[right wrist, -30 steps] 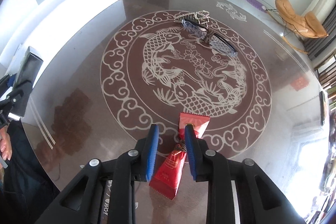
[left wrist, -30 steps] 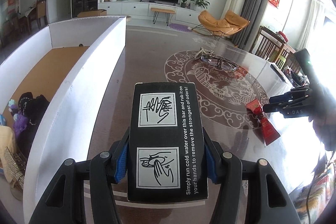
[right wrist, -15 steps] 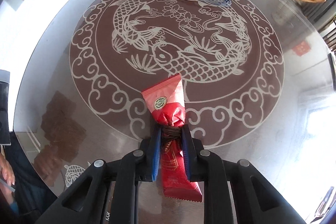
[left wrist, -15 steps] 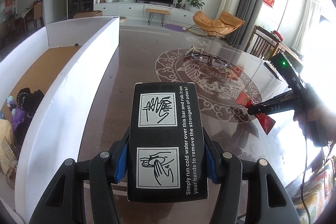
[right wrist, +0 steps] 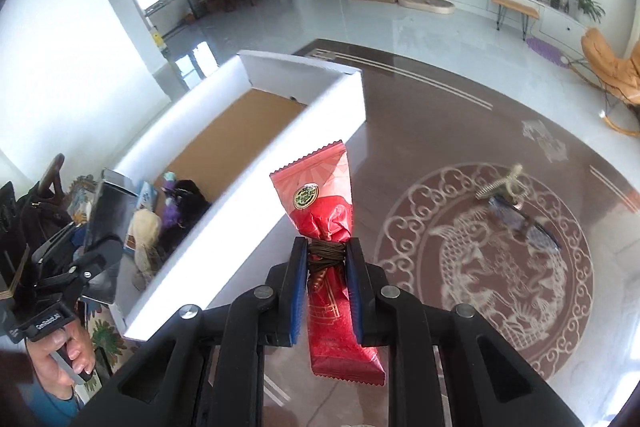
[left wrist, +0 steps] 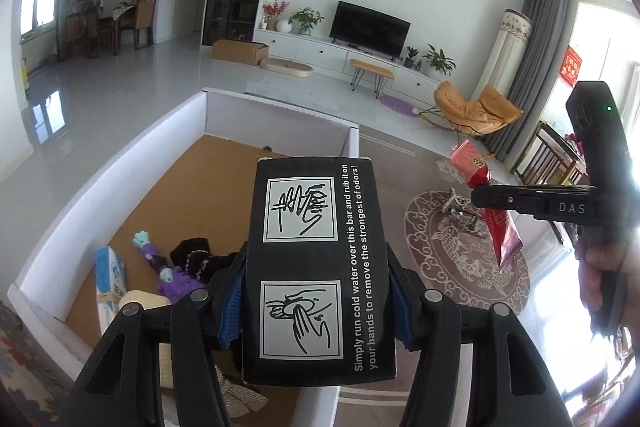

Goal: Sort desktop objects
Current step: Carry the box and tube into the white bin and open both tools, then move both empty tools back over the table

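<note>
1. The white sorting box (left wrist: pixel 276 105), with its cardboard-brown floor, stands on the left part of the table (right wrist: pixel 420 131). Its near end already holds a tissue pack, a purple toy and dark bits.
2. The black carton (left wrist: pixel 320 267) sits clamped between the jaws of the left gripper (left wrist: pixel 318 301), long axis pointing straight ahead, hanging over the box's near right wall, so this hand looks closer to a drop.
3. The red sachet (right wrist: pixel 328 227) is pinched at its cord-wrapped waist by the narrow jaws of the right gripper (right wrist: pixel 327 291), lengthwise along them, just right of the box wall; I judge it must travel left.
4. Eyeglasses (right wrist: pixel 520 215) and a hair clip (right wrist: pixel 500 185) lie on the table, well apart.
</note>
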The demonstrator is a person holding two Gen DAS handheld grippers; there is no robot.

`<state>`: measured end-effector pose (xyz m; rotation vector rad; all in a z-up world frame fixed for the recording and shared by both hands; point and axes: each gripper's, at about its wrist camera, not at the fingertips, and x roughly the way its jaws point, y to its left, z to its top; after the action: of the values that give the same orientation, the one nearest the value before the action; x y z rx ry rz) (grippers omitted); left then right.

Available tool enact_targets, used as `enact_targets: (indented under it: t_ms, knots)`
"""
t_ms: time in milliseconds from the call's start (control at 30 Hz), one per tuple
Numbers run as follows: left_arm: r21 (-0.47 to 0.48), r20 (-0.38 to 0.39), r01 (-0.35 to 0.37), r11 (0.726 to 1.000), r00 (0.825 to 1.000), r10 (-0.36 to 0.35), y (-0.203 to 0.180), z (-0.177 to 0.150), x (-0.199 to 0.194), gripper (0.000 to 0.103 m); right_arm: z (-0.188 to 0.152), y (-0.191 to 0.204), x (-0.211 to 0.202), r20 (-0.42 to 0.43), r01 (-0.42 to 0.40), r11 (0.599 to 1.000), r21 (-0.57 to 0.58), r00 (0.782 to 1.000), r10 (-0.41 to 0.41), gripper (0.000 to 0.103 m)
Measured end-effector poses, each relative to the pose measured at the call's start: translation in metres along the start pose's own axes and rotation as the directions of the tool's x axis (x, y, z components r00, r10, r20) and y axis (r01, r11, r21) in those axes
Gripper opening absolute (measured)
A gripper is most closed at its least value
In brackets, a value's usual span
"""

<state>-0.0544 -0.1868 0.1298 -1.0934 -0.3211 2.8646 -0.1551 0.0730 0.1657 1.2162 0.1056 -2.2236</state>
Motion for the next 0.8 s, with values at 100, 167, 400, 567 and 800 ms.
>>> enact_targets:
  t_ms: [100,167,400,567,800]
  knots:
    - [-0.041,-0.048,-0.108,0.993,0.993,0.106,0.044,0.003,0.014,0.058,0.024,0.063,0.035,0.013,-0.069,0.994,-0.080,0.997,0.070,0.019]
    - [-0.056,-0.086,-0.157,0.986,0.985,0.152,0.067,0.000,0.023,0.058,0.029,0.101,0.057,0.009,-0.101,0.987,-0.126,0.995,0.103,0.019]
    - [-0.068,-0.204,-0.213,0.975,0.959,0.195,0.098,-0.026,0.058,0.059,0.017,0.156,0.153,-0.074,-0.054,0.971,-0.233,0.997,0.037,0.020]
    - [-0.048,-0.201,-0.246,0.968,0.952,0.231,0.093,-0.036,0.062,0.079,0.003,0.145,0.178,-0.110,-0.027,0.975,-0.219,0.994,0.002,0.047]
    - [-0.024,-0.061,-0.216,0.976,0.975,0.214,0.051,-0.041,0.026,0.082,-0.027,0.102,0.097,0.200,0.044,0.974,-0.220,0.980,0.001,0.088]
